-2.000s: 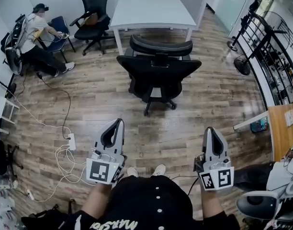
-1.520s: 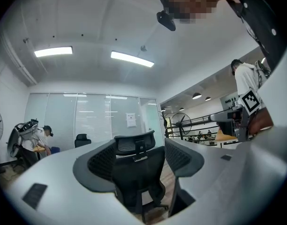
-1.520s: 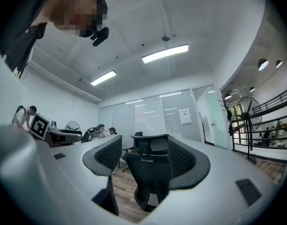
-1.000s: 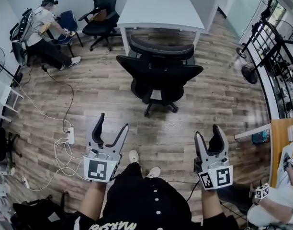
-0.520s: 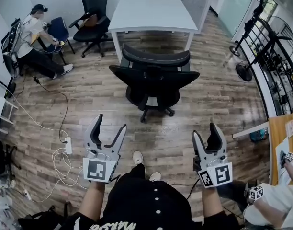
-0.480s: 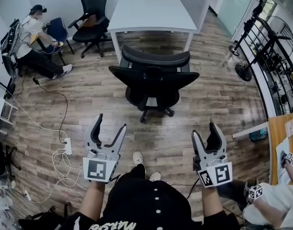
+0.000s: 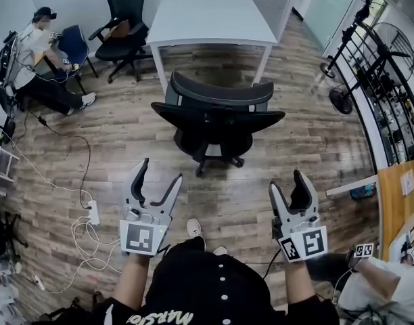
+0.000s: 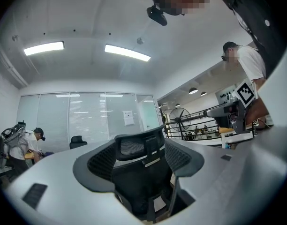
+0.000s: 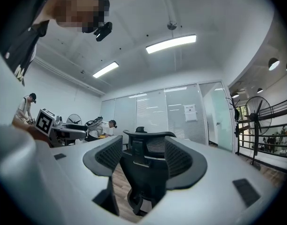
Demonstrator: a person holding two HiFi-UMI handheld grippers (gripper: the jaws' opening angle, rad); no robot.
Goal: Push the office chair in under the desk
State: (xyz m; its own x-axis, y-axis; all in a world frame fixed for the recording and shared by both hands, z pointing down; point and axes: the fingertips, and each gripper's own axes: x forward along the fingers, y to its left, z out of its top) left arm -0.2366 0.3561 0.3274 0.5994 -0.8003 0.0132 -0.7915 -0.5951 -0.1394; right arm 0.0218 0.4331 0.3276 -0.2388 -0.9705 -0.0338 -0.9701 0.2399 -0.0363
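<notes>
The office chair (image 7: pixel 217 124) stands on the wooden floor (image 7: pixel 126 147) just on the near side of the white desk (image 7: pixel 210 19), its back turned to us and its seat not yet under the top, so the push looks not yet begun. Our left gripper (image 7: pixel 158 173) and right gripper (image 7: pixel 288 183) are held out low in front of us, well short of the chair and touching nothing. Both gripper views show the jaws spread wide, with the chair back framed in the gap and only air between them. To do this step well, we judge we should walk in and set one gripper on each side of the chair back, high up and evenly spaced. Then we push straight toward the far side, so the wheels do not swing the chair round. The chair seems roughly in line with the opening between the desk legs; we should keep it there and watch that the armrests pass under the top. To the left lie a power strip (image 7: pixel 93 212) and loose cables, and far left a seated person (image 7: pixel 38 53) beside another black chair (image 7: pixel 122 22), all off our line.
</notes>
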